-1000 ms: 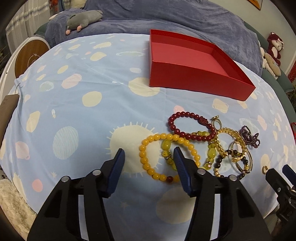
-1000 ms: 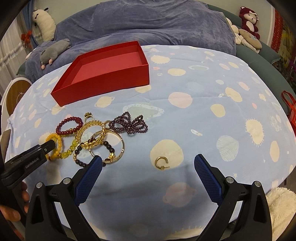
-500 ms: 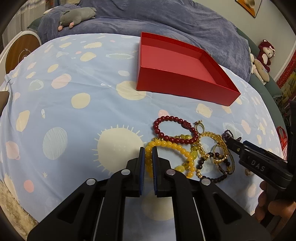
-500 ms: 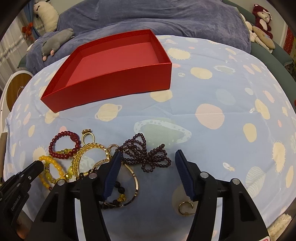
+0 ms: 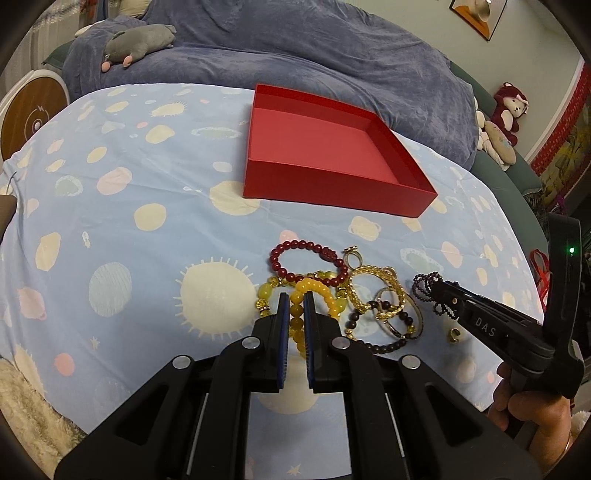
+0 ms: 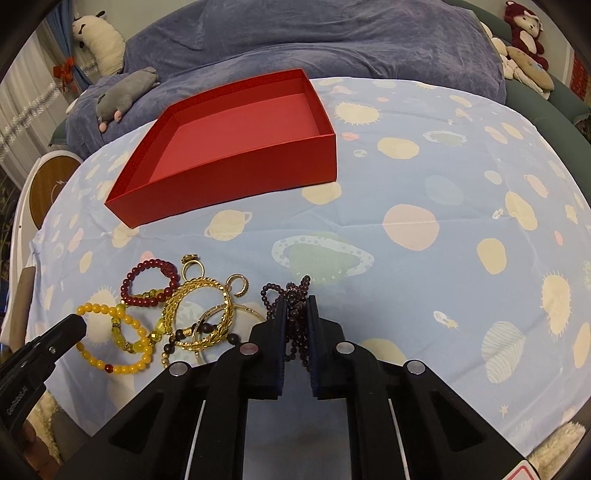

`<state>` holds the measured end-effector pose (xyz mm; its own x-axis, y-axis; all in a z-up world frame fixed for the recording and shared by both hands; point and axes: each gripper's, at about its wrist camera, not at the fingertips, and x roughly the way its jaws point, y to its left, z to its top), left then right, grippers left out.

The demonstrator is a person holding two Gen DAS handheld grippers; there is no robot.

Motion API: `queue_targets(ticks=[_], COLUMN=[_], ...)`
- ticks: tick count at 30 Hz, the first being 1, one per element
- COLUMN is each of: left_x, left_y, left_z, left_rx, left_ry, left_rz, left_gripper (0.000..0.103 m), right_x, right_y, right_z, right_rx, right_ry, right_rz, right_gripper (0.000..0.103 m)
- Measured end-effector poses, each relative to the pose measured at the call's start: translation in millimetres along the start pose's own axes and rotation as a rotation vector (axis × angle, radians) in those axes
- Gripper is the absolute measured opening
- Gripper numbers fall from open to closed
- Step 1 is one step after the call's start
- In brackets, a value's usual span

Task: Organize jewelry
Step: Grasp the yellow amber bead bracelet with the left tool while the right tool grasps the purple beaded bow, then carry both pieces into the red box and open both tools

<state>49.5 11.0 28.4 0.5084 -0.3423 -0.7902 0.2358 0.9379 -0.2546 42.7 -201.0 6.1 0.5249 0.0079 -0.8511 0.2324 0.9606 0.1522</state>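
A pile of jewelry lies on the planet-print cloth in front of an open red box (image 5: 332, 184) (image 6: 236, 173). My left gripper (image 5: 296, 297) is shut on the yellow bead bracelet (image 5: 314, 286) (image 6: 110, 332), part of it raised off the cloth. My right gripper (image 6: 295, 300) (image 5: 441, 291) is shut on the dark purple bead strand (image 6: 269, 291) (image 5: 424, 284). Between them lie a red bead bracelet (image 5: 306, 258) (image 6: 147, 284), a gold chain bracelet (image 5: 373, 291) (image 6: 199, 306), a gold ring (image 5: 352, 253) (image 6: 192, 264) and a dark bead bracelet (image 5: 384, 345).
A small gold ear cuff (image 5: 453, 334) lies beside the right gripper. A blue-grey blanket (image 5: 295, 55) with a grey plush toy (image 5: 136, 44) is behind the box. Soft toys (image 6: 524, 33) sit at the far right. A hand (image 5: 532, 417) holds the right gripper.
The left gripper shut on the yellow bracelet and rose a little. The right gripper moved from the ear cuff over to the purple bead strand and shut on it.
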Motion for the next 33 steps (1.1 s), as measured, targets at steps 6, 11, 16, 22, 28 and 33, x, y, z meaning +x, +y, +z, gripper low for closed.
queue_targets(ticks=[6,11,16,22,28,33], left_x=[-22.5,-39.0,-33.5,5.2,74.8,133.1], left_y=[-14.0,-31.2,-47.1,-50.8,-35.7,-13.4], left_z=[11.0,43.4,103.9,188.2,241.4,255.3], left_rx=[0.022,0.066,0.109,0.11,0.061,0.01], left_ry=[-0.026,-0.061,-0.101,-0.154,-0.113,-0.058], left_rz=[-0.049,-0.105,-0.146,-0.168,-0.178,-0.159], left_gripper=[0.007,0.007,0.007,0.007,0.007,0.007], right_x=[-32.6,-53.2,-52.1,-12.0,44.6,94.7], right_y=[-4.1,1.0,9.2,22.3,40.5,48.4], right_z=[0.0,28.9,87.0,164.1,219.0,240.1], right_rx=[0.015,-0.032,-0.061,-0.067,-0.089,-0.117], right_ry=[-0.034,-0.078,-0.125,-0.131,-0.103,-0.053], right_rz=[0.042,0.078,0.118,0.146,0.139,0.112], right_gripper=[0.009,0.009,0.009,0.009,0.009,0.009])
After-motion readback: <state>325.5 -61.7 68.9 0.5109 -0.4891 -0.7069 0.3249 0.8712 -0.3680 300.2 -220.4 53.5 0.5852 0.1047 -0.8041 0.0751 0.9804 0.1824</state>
